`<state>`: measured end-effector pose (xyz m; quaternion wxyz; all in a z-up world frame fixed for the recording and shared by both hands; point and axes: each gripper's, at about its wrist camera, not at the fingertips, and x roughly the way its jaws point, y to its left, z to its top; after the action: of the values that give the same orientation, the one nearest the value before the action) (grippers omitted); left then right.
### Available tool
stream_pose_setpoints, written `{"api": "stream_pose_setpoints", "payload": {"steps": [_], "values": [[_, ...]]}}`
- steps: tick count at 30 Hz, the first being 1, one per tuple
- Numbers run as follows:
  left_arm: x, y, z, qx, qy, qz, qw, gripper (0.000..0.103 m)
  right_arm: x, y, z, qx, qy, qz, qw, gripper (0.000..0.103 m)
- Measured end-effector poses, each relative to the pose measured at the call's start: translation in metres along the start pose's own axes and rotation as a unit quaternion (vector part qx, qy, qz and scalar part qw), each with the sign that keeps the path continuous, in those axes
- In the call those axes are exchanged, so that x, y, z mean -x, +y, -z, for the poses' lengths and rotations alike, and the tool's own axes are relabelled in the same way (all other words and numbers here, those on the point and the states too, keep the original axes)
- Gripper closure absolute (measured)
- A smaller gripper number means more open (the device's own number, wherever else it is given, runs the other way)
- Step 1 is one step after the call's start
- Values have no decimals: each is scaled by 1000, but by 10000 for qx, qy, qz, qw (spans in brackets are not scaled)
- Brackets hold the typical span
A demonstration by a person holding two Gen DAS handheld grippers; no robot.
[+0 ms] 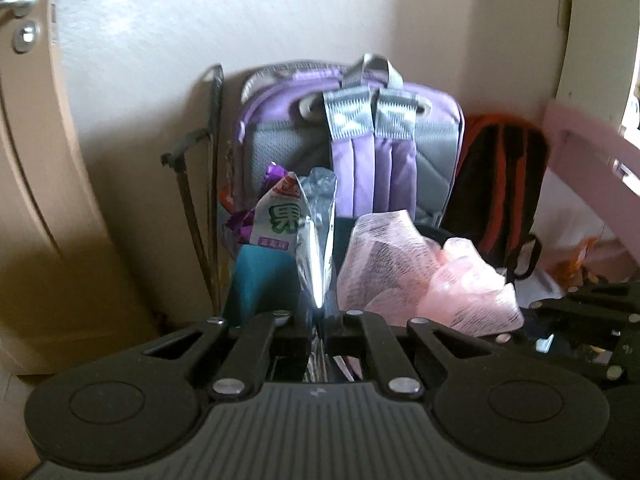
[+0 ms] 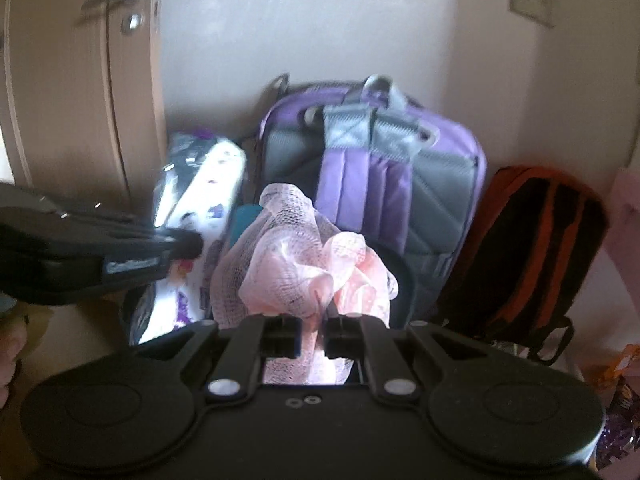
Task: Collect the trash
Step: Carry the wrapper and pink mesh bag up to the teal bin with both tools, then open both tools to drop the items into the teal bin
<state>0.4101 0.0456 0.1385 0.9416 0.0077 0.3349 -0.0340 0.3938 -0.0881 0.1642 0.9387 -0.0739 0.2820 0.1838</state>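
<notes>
My left gripper (image 1: 319,320) is shut on a silver foil snack wrapper (image 1: 292,224) with green characters; the wrapper stands up between the jaws. My right gripper (image 2: 313,336) is shut on a pink foam fruit net (image 2: 304,264), which bulges above the jaws. The net also shows in the left wrist view (image 1: 420,272), just right of the wrapper. The left gripper (image 2: 188,246) enters the right wrist view from the left, holding the wrapper (image 2: 200,208). Both hang over a dark bin (image 2: 402,280) with a teal part (image 1: 264,280) beside it.
A purple and grey backpack (image 1: 360,152) leans on the wall behind, with a black and orange backpack (image 2: 528,248) to its right. A beige door (image 1: 24,120) stands at the left. Pink furniture (image 1: 580,140) and snack bags (image 2: 616,400) lie at the right.
</notes>
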Motion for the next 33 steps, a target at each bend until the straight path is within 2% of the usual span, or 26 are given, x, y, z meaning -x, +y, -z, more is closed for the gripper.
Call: {"api": "stream_pose_setpoints", "payload": {"steps": [8,12,15,18,19,21,26,29,33], "values": [[-51,-6,10,-243,455,-85,9986,98,-33,1,20,99,347,-76,9993,93],[-69,-8,18,-295,650,-82,9974,98,-42,-1,25,140,424,-129,9989,85],[-75,-9,21,-306,732,-76,9968,97,-44,2,27,140,453,-122,9988,83],[-77,-7,21,-195,787,-98,9967,90,-48,1,25,130,473,-107,9987,80],[-76,-6,21,-185,782,-77,9967,84,-49,0,24,130,471,-98,9988,79],[-73,-6,22,-177,738,-91,9971,74,-48,1,22,152,425,-100,9989,71],[-58,-4,19,-132,642,-82,9978,69,-35,3,17,209,299,-79,9993,64],[-47,-4,16,-135,541,-168,9983,53,-24,1,15,144,252,-88,9995,60],[-21,-4,15,-121,394,-159,9990,51,-3,1,13,137,166,-98,9997,57]]}}
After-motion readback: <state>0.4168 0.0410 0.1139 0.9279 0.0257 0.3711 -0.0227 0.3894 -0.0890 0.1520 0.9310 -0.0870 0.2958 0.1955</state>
